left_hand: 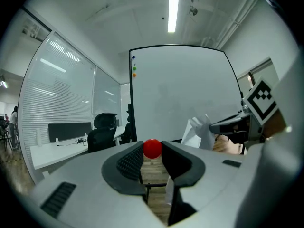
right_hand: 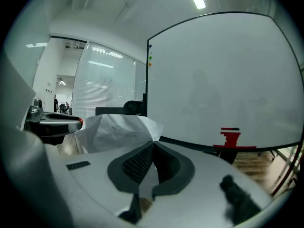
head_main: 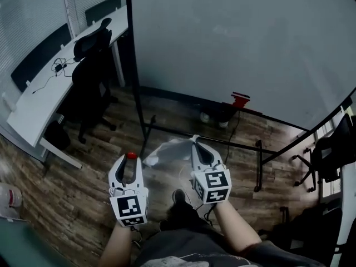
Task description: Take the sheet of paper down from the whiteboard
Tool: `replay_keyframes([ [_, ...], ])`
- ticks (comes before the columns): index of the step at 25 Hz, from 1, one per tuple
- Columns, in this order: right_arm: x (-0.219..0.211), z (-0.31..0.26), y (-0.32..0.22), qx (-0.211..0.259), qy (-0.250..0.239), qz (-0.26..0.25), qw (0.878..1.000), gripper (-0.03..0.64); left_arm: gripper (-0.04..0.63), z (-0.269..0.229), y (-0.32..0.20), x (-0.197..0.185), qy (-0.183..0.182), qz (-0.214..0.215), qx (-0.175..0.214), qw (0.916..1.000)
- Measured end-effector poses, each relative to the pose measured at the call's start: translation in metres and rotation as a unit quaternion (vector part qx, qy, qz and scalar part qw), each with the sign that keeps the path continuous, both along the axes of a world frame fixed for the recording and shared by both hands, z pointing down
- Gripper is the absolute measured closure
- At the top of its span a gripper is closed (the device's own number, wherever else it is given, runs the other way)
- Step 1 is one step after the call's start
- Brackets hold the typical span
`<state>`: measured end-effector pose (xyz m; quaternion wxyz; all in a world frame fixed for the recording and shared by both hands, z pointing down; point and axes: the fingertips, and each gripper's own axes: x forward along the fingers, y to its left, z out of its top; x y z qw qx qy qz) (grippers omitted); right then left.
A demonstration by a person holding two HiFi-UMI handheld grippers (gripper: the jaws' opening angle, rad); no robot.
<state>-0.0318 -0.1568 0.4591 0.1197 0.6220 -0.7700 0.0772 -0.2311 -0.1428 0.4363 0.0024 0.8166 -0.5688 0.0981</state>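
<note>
Right claw (head_main: 196,142) clamps the sheet of paper (head_main: 166,149), which trails to its left, off the whiteboard (head_main: 239,43) ahead; left claw (head_main: 131,157) pinches a red magnet (left_hand: 152,148).

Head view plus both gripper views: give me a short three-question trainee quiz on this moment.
1. True or false: the sheet of paper hangs on the whiteboard.
2. What sits between the jaws of the left gripper? A) a red magnet B) a marker pen C) nothing
3. Fill in: the right gripper is shut on the ____.

Key: 1 false, it is off the board; 2 A; 3 sheet of paper.
</note>
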Motion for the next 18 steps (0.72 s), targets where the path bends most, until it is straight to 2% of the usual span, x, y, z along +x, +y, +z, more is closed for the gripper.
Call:
replay_keyframes([
  [8, 0.003, 0.012, 0.041, -0.025, 0.032, 0.019, 0.999, 0.595, 0.469, 0.017, 0.031, -0.002, 0.016, 0.028, -0.011, 0.9994],
  [15, -0.007, 0.002, 0.045, -0.006, 0.036, -0.004, 0.999, 0.595, 0.471, 0.008, 0.050, -0.002, 0.018, 0.010, 0.000, 0.9998],
  [18, 0.002, 0.001, 0.053, -0.004, 0.035, -0.011, 0.999, 0.595, 0.469, 0.004, 0.060, 0.004, 0.009, 0.000, 0.003, 1.0000],
])
